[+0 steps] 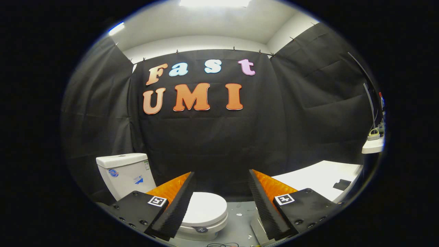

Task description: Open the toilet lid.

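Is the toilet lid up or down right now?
Down. The toilet lid lies flat over the bowl, below the tank. The tool is open, its fingers spread wide above the lid, not touching it.

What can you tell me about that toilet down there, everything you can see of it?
The toilet is white and glossy, like ceramic, with a boxy tank behind, capped by a flat cover and bearing small stickers. Its rounded lid lies shut, flat on the seat, with a small dark tab at the front rim. It stands on a grey floor before the black cloth wall. The gripper hangs above it with jaws spread wide, touching nothing; one jaw hides part of the bowl.
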The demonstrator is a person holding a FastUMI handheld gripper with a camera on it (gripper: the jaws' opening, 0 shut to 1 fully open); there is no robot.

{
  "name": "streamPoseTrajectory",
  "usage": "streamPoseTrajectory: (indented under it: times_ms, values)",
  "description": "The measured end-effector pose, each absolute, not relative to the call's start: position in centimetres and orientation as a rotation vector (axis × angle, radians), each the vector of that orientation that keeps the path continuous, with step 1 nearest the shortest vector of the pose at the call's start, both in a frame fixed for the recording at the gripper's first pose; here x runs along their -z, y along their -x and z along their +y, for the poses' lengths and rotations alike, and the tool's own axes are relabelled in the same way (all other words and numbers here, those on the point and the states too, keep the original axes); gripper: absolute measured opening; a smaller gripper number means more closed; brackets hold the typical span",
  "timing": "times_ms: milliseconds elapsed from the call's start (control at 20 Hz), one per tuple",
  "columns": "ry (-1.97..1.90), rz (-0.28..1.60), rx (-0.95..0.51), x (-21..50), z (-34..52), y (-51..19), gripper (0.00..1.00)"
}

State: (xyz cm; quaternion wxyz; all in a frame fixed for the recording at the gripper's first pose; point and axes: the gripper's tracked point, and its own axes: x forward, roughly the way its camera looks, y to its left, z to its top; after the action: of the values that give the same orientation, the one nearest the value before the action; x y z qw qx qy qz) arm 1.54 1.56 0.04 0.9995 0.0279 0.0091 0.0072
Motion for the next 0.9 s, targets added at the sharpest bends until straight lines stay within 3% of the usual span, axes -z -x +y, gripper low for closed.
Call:
streamPoseTrajectory:
  times_ms: [550, 900]
  values:
    - [-0.151, 0.035, 0.046, 1.6, 3.3, -5.3, 0.99]
    - [-0.363, 0.158, 0.051, 11.6, 5.2, -6.9, 0.99]
